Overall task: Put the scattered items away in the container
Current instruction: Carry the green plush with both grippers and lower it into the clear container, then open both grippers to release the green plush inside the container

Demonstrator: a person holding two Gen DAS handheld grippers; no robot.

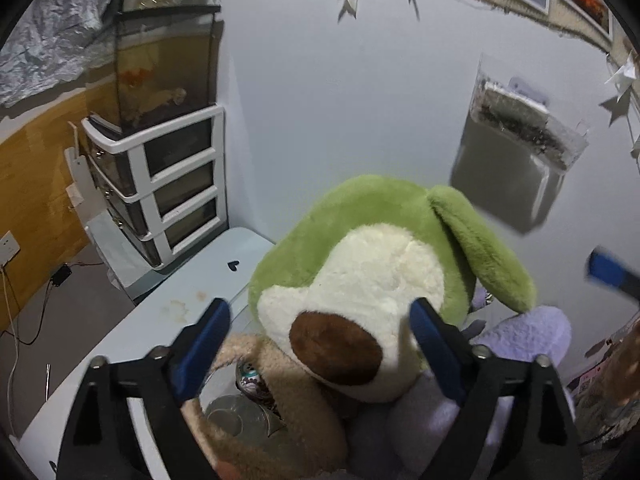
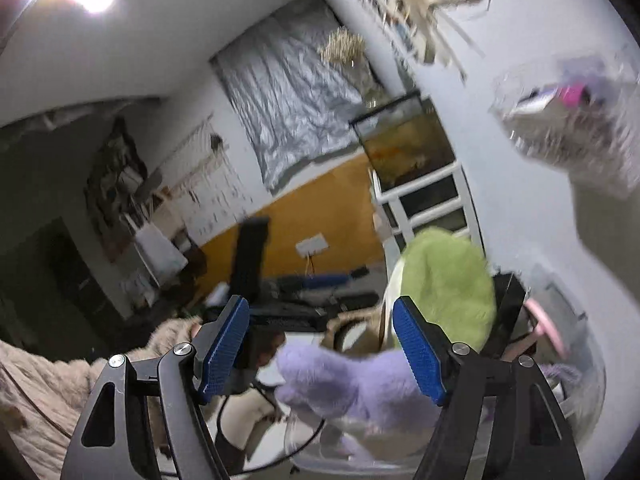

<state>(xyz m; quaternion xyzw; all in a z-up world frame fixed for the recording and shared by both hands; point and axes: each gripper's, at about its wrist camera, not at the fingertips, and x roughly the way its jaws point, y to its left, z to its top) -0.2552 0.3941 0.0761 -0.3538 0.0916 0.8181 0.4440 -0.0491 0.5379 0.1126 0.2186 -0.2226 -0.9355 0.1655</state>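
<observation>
left gripper (image 1: pixel 316 344): released around green plush dog (image 1: pixel 372 264) | right gripper (image 2: pixel 320 352): released over purple plush (image 2: pixel 340 384)

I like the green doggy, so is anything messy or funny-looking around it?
Yes. The green plush dog is piled crookedly on the tan plush and purple plush, sticking up high. The light table beside them has brownish stains.
</observation>
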